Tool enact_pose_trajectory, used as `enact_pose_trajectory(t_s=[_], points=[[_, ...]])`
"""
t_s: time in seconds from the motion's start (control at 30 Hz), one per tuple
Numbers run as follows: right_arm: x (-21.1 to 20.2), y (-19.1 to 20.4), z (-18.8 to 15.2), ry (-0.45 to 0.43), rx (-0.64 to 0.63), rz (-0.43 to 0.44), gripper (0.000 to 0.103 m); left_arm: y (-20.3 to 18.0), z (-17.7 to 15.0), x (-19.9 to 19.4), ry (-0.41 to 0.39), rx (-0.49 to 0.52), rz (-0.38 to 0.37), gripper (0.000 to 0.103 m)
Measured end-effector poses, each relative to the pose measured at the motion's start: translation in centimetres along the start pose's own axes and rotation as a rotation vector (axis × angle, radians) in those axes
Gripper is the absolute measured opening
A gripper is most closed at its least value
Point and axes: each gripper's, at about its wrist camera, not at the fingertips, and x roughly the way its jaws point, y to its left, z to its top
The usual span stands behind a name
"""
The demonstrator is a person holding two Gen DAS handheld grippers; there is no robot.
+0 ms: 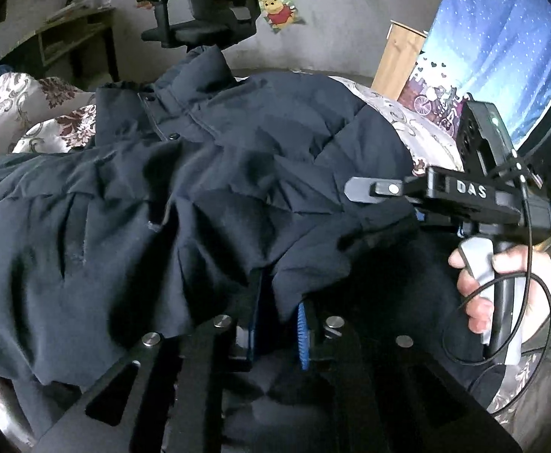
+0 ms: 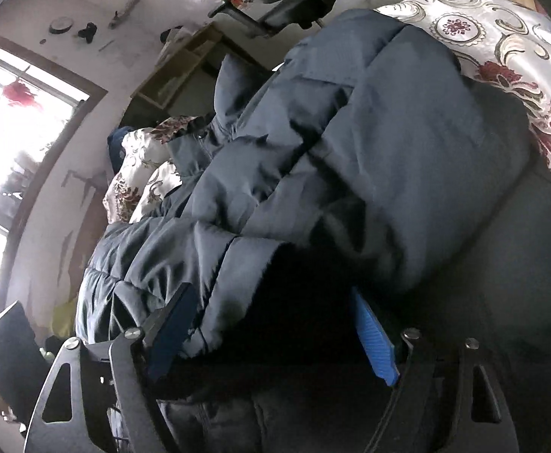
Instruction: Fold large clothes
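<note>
Your dark padded jacket (image 1: pixel 199 173) sprawls across the floral bedspread (image 1: pixel 30 113); only the left view shows your right gripper (image 2: pixel 271 324) held from outside, jaws apart around a sleeve, while the left gripper (image 1: pixel 277 324), narrowly parted, has a fabric fold between its pads.

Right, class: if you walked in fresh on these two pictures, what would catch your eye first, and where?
A big dark padded jacket fills the middle, spread over a floral bedspread. The left tongs straddle its near edge; a hand at right holds the other tool. A bear sticker brightens the far wall.
</note>
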Motion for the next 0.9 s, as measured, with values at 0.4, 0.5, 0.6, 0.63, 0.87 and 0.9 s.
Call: enact_pose_trajectory(t_s=[0.4, 0.5, 0.6, 0.63, 0.87, 0.9], points=[[1.0, 1.8, -0.5, 0.018, -0.031, -0.075, 0.039, -0.2, -1.2, -3.4, -0.072, 0.016, 0.015, 0.072], [1.0, 3.1, -0.8, 0.035, -0.081, -0.133, 0.019, 1.4, -1.3, -5.5, -0.109, -0.053, 0.014, 0.072], [0.4, 5.3, -0.9, 0.019, -0.201, -0.209, 0.008, 3.9, -1.6, -7.9, -0.143, -0.136, 0.093, 0.072], [-0.2, 6.2, -0.8, -0.006, -0.244, -0.226, 0.007, 5.0, -1.8, -8.8, -0.155, -0.160, 0.121, 0.072], [-6.0, 8.7, 2.2, -0.280, -0.318, -0.345, 0.005, 11.1, -2.2, -12.1, -0.207, -0.260, 0.327, 0.072], [-6.3, 8.5, 2.9, -0.304, -0.311, -0.370, 0.005, 12.1, -2.0, -12.1, -0.212, -0.275, 0.353, 0.072]])
